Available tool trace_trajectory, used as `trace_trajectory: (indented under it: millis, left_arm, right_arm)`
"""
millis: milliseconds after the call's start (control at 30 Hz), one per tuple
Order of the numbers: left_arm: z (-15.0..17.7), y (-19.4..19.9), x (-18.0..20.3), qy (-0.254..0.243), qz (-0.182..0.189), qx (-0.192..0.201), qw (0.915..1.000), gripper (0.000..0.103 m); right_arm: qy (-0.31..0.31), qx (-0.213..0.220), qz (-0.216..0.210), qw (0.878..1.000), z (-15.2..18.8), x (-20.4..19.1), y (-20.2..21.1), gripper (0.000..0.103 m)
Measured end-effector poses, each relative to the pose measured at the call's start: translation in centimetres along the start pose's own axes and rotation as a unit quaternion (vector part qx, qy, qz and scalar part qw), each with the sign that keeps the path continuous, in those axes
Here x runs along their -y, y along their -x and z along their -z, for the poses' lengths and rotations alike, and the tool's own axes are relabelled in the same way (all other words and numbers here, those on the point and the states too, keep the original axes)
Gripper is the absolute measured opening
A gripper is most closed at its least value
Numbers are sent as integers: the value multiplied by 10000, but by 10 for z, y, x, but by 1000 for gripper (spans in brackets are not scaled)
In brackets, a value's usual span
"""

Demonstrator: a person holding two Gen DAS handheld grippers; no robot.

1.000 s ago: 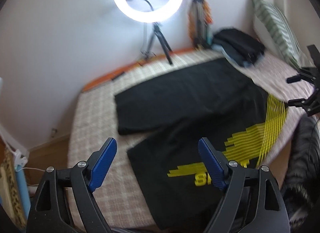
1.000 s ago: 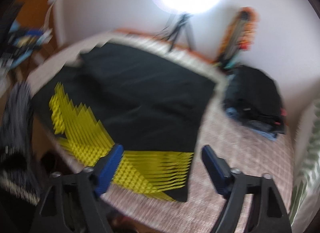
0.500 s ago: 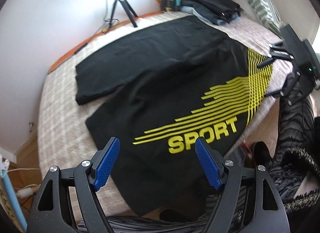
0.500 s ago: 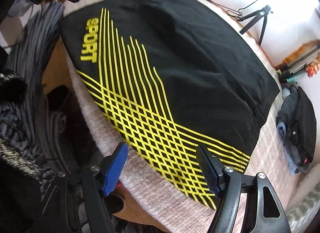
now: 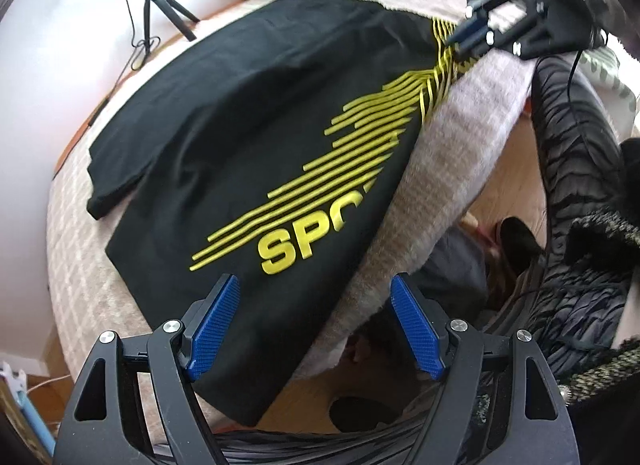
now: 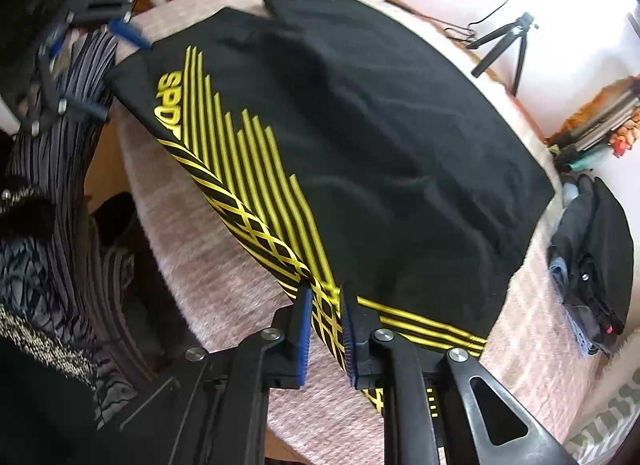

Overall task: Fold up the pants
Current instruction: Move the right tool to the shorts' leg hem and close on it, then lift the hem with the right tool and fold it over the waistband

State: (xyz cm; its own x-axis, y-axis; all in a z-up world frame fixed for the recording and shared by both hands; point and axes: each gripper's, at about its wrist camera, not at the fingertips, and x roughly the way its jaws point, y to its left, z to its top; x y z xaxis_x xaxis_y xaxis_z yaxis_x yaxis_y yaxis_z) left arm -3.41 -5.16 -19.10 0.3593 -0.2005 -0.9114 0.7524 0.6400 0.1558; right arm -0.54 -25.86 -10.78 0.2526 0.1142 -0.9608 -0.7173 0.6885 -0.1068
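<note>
Black pants (image 5: pixel 240 113) with yellow stripes and a yellow SPORT print lie spread on a bed, one side hanging over the near edge. My left gripper (image 5: pixel 316 325) is open and empty, just above the leg's lower edge. My right gripper (image 6: pixel 325 329) is shut on the pants (image 6: pixel 380 125) at the striped waist edge. In the left wrist view the right gripper (image 5: pixel 472 37) sits at the far striped corner. In the right wrist view the left gripper (image 6: pixel 100 73) is at the far leg end.
The bed (image 5: pixel 440 153) has a pink checked cover. A stack of folded dark clothes (image 6: pixel 592 265) lies near the pillow end. A tripod (image 5: pixel 160 13) stands by the wall. The person's striped clothing (image 5: pixel 580 185) and the floor are beside the bed.
Both grippers have come down close to the pants. My right gripper has closed on the striped waist edge. My left gripper stays open and has neared the leg end.
</note>
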Motion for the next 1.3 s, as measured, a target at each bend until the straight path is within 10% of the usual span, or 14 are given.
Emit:
trace_trajectory:
  millis: [167, 200, 267, 300, 867, 1300]
  left_arm:
    - [0, -12, -12, 106, -378, -40, 9992, 72]
    - [0, -13, -15, 139, -366, -14, 9992, 62]
    - [0, -17, -23, 289, -272, -27, 9992, 10]
    - [-1, -17, -27, 379, -270, -7, 9989, 6]
    - [-79, 36, -110, 798, -921, 1415, 9824, 2]
    - [-167, -30, -203, 977, -1270, 1299, 9785, 2]
  right_arm:
    - [-55, 56, 0, 10000, -2, 5, 1, 7]
    - [-53, 66, 9, 10000, -2, 4, 0, 7]
    - [-75, 83, 20, 9999, -2, 3, 0, 6]
    - [-95, 89, 21, 9999, -3, 3, 1, 6]
    - [-262, 1077, 1234, 9861, -73, 65, 56, 0]
    - [-518, 992, 1730, 9785, -172, 180, -7, 0]
